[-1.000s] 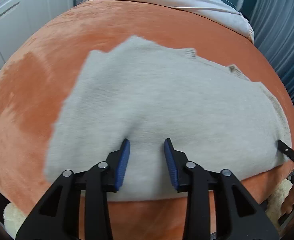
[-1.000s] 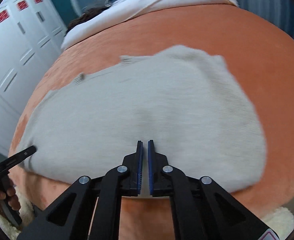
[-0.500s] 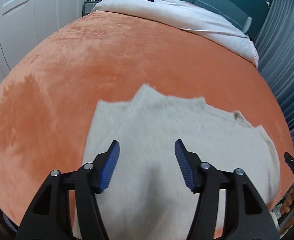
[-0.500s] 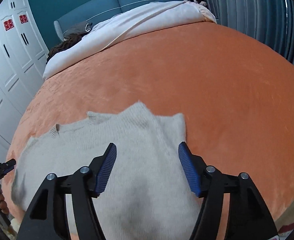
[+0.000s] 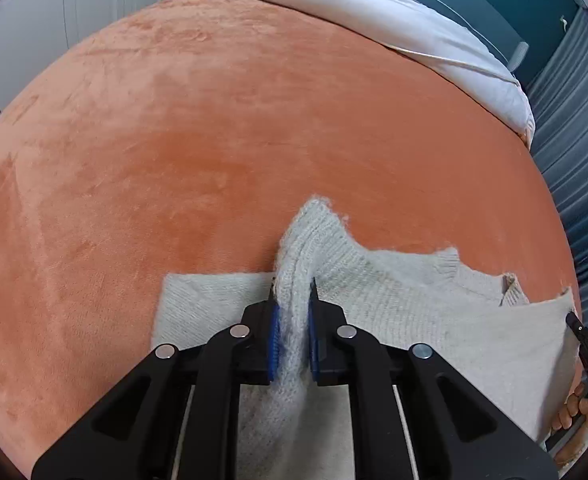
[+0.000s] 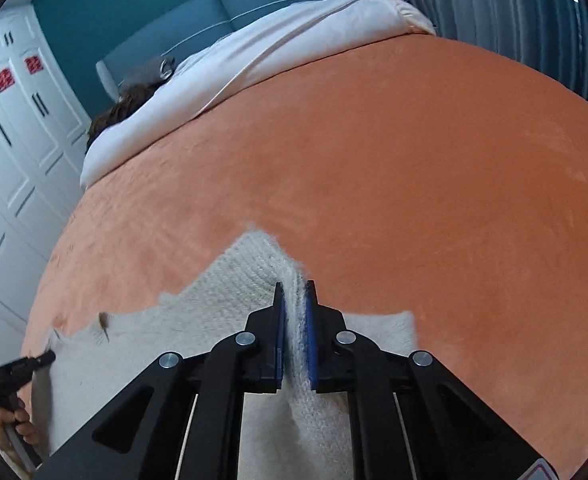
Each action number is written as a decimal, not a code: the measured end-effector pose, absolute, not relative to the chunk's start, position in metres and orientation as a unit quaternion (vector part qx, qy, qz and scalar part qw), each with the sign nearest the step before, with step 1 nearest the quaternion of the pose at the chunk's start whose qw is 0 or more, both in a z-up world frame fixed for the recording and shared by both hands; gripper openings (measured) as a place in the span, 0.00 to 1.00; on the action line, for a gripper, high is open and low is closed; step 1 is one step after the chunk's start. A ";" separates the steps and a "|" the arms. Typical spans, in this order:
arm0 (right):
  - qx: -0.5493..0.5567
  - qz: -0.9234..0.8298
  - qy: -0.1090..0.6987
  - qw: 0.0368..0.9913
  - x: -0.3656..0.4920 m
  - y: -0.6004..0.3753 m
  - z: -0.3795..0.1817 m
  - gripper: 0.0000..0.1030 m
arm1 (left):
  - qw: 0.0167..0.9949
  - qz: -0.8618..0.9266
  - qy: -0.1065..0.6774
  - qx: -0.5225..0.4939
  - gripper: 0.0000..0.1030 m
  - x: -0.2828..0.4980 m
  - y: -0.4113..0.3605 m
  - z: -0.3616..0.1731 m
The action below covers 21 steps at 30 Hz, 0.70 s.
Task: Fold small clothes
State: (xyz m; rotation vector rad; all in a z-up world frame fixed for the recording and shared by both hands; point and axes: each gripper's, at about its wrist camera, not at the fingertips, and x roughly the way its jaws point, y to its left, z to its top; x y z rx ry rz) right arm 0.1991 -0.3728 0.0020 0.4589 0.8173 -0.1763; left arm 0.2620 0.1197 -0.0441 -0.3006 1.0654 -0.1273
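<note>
Half a second ago both pairs of jaws stood apart over the flat sweater (image 5: 433, 312); now the left gripper (image 5: 292, 292) and right gripper (image 6: 294, 292) each clamp a far shoulder ridge — the first fold on the bed (image 5: 214, 140) looks barely begun.

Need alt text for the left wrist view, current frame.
The left gripper is shut on a raised ridge of a pale grey knit sweater lying on an orange plush bedspread. At the right edge, a hand holds the other black gripper; white bedding lies beyond.
</note>
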 end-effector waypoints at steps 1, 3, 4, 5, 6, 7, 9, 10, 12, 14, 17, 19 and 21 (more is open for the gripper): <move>0.224 -0.094 0.420 0.874 0.206 -0.381 -0.015 0.08 | 0.845 -0.054 0.514 -0.135 0.10 0.265 0.119 -0.052; 0.230 -0.087 0.487 0.838 0.219 -0.385 -0.052 0.08 | 0.845 -0.051 0.517 -0.128 0.11 0.266 0.117 -0.063; 0.219 -0.089 0.476 0.847 0.217 -0.381 -0.047 0.09 | 0.846 -0.049 0.514 -0.130 0.12 0.265 0.116 -0.060; 0.212 -0.091 0.468 0.853 0.215 -0.377 -0.037 0.11 | 0.848 -0.050 0.511 -0.133 0.14 0.262 0.115 -0.054; 0.210 -0.090 0.455 0.861 0.210 -0.372 -0.024 0.15 | 0.851 -0.051 0.506 -0.130 0.15 0.258 0.114 -0.047; 0.204 -0.093 0.440 0.870 0.203 -0.366 -0.011 0.16 | 0.855 -0.048 0.503 -0.120 0.16 0.252 0.111 -0.039; 0.176 -0.090 0.403 0.894 0.178 -0.343 0.021 0.19 | 0.870 -0.045 0.481 -0.094 0.16 0.232 0.104 -0.020; 0.168 -0.080 0.394 0.900 0.168 -0.333 0.031 0.19 | 0.879 -0.047 0.467 -0.082 0.15 0.217 0.098 -0.008; 0.166 -0.029 0.393 0.904 0.140 -0.296 0.042 0.19 | 0.887 -0.066 0.452 -0.074 0.14 0.183 0.080 0.007; 0.164 0.017 0.405 0.899 0.117 -0.255 0.039 0.19 | 0.883 -0.100 0.451 -0.077 0.15 0.154 0.059 0.011; 0.149 0.070 0.439 0.883 0.088 -0.196 0.016 0.19 | 0.861 -0.146 0.480 -0.084 0.23 0.109 0.021 -0.008; 0.123 0.071 0.467 0.873 0.079 -0.170 -0.007 0.19 | 0.849 -0.141 0.505 -0.069 0.23 0.092 0.008 -0.032; 0.103 0.067 0.478 0.870 0.071 -0.163 -0.021 0.20 | 0.853 -0.131 0.501 -0.057 0.23 0.078 0.008 -0.046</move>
